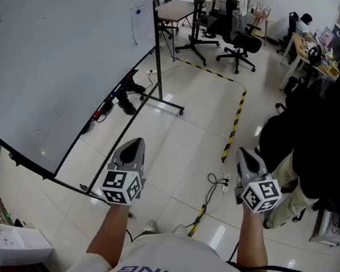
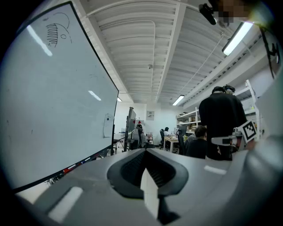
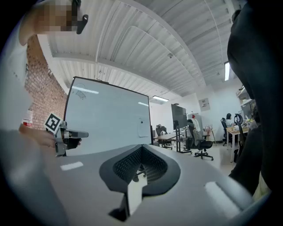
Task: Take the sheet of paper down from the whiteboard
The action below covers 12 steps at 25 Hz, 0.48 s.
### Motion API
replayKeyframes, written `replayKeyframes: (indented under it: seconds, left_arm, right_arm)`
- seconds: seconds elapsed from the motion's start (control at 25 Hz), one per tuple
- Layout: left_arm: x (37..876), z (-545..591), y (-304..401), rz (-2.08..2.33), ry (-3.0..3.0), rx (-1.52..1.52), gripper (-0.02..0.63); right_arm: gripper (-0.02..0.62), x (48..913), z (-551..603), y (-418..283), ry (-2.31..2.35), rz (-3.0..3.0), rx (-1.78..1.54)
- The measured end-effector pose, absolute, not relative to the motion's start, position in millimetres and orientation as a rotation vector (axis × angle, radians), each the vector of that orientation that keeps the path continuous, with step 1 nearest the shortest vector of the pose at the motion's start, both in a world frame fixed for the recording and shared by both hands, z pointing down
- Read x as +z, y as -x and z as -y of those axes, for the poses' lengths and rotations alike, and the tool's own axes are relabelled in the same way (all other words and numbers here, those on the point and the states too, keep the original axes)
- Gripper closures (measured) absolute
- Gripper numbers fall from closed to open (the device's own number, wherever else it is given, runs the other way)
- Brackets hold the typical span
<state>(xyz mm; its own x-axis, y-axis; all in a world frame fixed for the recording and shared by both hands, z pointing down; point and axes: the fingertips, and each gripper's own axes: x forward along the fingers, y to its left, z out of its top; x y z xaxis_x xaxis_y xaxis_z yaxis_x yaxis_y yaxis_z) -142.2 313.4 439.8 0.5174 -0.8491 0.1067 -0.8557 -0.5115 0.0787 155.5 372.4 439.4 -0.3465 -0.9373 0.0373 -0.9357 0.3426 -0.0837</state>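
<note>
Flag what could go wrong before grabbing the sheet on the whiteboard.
The sheet of paper sits at the whiteboard's far end; the floor cable could trip the walk-up.
The left gripper and right gripper both have jaws shut and empty: they must open first.
A blue magnet seems to pin the sheet; pulling may tear it.

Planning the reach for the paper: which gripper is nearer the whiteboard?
The left gripper, beside the lower edge of the whiteboard; the right gripper hangs out over the floor.

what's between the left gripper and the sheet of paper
Head view: only bare whiteboard, its marker tray and floor, from left gripper to paper.
</note>
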Motion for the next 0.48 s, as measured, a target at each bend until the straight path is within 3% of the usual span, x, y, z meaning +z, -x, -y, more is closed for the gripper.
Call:
replayKeyframes:
  seconds: [0.48]
  left_arm:
    - [457.5, -283.3, 129.7, 1.501, -2.595, 0.117, 0.604]
  right_arm:
    - [0.589, 461.7, -338.6, -162.5, 1.716, -2.624, -0.185]
